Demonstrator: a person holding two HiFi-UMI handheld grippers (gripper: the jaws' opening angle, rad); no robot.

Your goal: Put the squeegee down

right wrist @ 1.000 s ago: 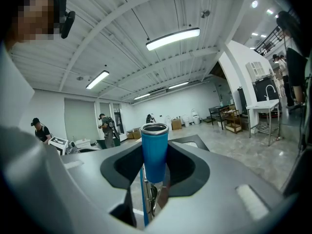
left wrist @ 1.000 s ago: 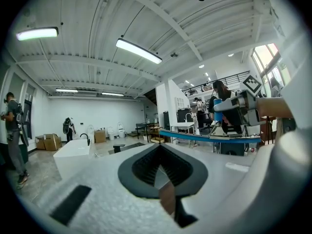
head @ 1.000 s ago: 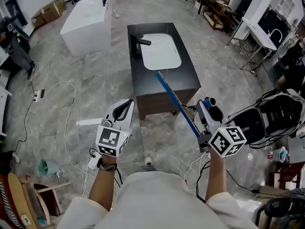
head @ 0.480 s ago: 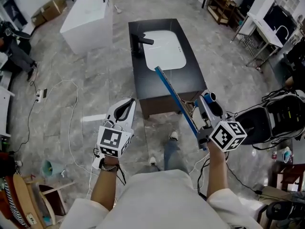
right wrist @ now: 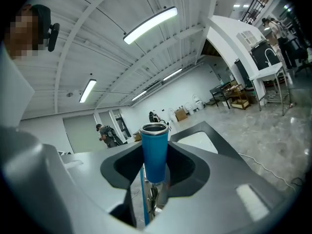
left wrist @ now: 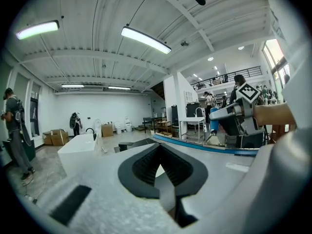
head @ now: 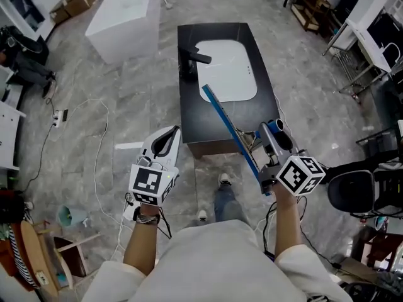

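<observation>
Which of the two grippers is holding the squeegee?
The right gripper: its jaws clamp the handle of the long blue squeegee, while the left gripper holds nothing.

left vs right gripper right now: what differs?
The right gripper is shut on the squeegee by its blue handle; the left gripper has its jaws together on nothing. The right gripper's squeegee blade stretches over the black sink counter; the left gripper sits left of it, seen against the floor. Both point toward the counter.

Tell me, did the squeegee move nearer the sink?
Yes. The squeegee moved forward, toward the sink; its tip now reaches the sink's near edge.
</observation>
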